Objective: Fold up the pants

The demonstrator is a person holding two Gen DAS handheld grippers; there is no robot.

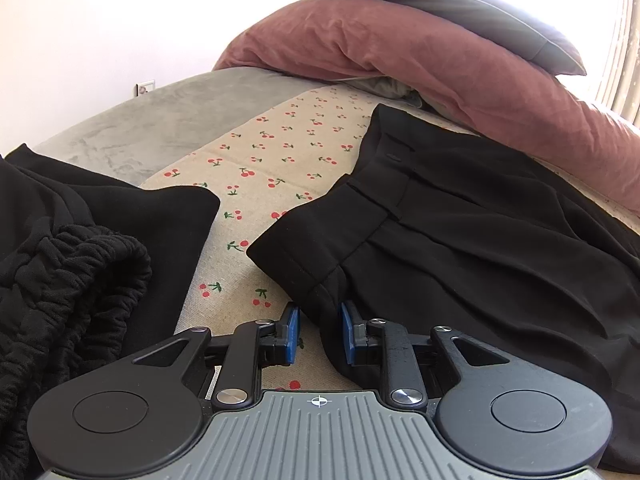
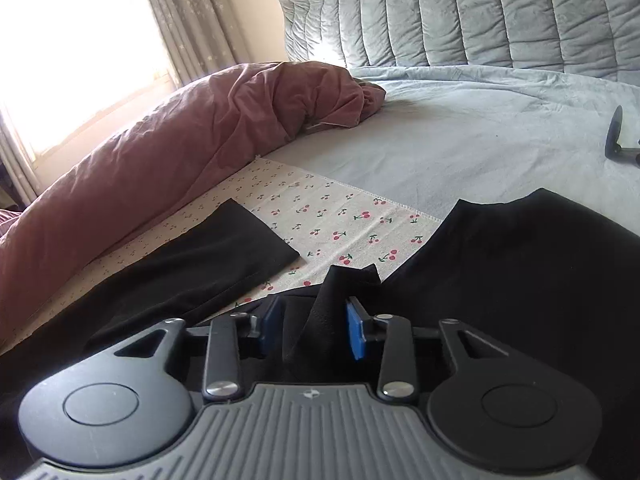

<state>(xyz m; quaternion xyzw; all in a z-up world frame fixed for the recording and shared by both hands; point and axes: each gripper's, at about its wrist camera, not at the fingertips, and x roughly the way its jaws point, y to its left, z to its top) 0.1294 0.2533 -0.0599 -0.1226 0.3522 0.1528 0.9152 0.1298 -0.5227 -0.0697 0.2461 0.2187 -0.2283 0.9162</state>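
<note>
Black woven pants (image 1: 460, 240), with waistband, belt loop and front pleats: laid across a cream cherry-printed cloth (image 1: 280, 148) on the bed; the waistband end is seen in the left wrist view, its lower edge running down between the blue pads of the left gripper (image 1: 319, 334). The jaws there are set narrow; black cloth lies between them, against the right-hand pad, with a gap left at the other pad, so a firm hold cannot be confirmed.

In the right wrist view a pinched-up fold of the pants (image 2: 340, 300) is seen standing between the pads of the right gripper (image 2: 316, 334); the jaws are narrow, but whether the pads press on the fold cannot be told. One flat leg end (image 2: 224, 252) is spread to the left on the cherry cloth.

Other items: a second black garment with gathered elastic waist (image 1: 72, 280), heaped near the left gripper; a rumpled dusty-pink duvet (image 2: 180, 136) along the far side of the cloth; a grey pillow (image 1: 440, 4) on top of it; a pale grey bedsheet (image 2: 460, 136); a quilted grey headboard (image 2: 480, 12); patterned curtains (image 2: 188, 12).
</note>
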